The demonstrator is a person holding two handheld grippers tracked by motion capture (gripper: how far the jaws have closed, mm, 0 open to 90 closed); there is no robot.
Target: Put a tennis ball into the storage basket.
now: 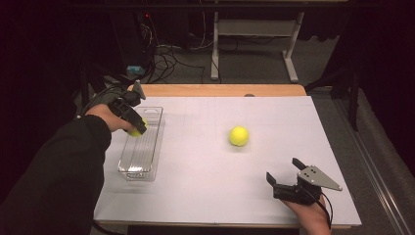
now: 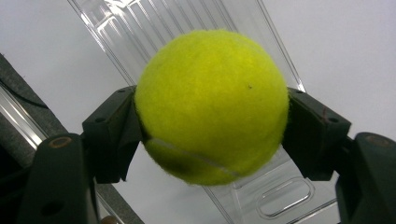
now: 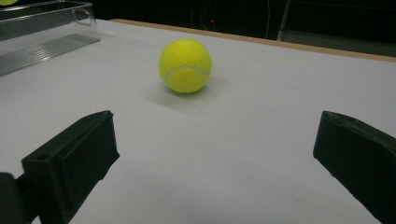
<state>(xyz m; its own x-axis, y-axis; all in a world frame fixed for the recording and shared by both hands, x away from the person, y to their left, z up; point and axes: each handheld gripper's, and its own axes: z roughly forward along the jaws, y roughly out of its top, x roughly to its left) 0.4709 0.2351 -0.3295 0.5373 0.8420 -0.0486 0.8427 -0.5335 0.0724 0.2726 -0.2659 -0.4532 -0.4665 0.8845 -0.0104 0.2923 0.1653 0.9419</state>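
Note:
My left gripper (image 1: 139, 128) is shut on a yellow tennis ball (image 2: 211, 105) and holds it just above the clear plastic tray (image 1: 142, 164) at the table's left. In the left gripper view the ball sits squeezed between both black jaws, with the tray (image 2: 275, 196) under it. A second tennis ball (image 1: 238, 136) rests on the white table surface right of centre. My right gripper (image 1: 285, 170) stands open near the front right edge, pointing toward that ball (image 3: 185, 65), which lies some way ahead of its jaws.
The long clear tray (image 3: 44, 32) lies lengthwise at the left of the white sheet (image 1: 220, 196). A wooden table edge (image 1: 220, 90) runs along the back. Desk legs (image 1: 214, 44) and cables (image 1: 166, 58) stand on the floor beyond.

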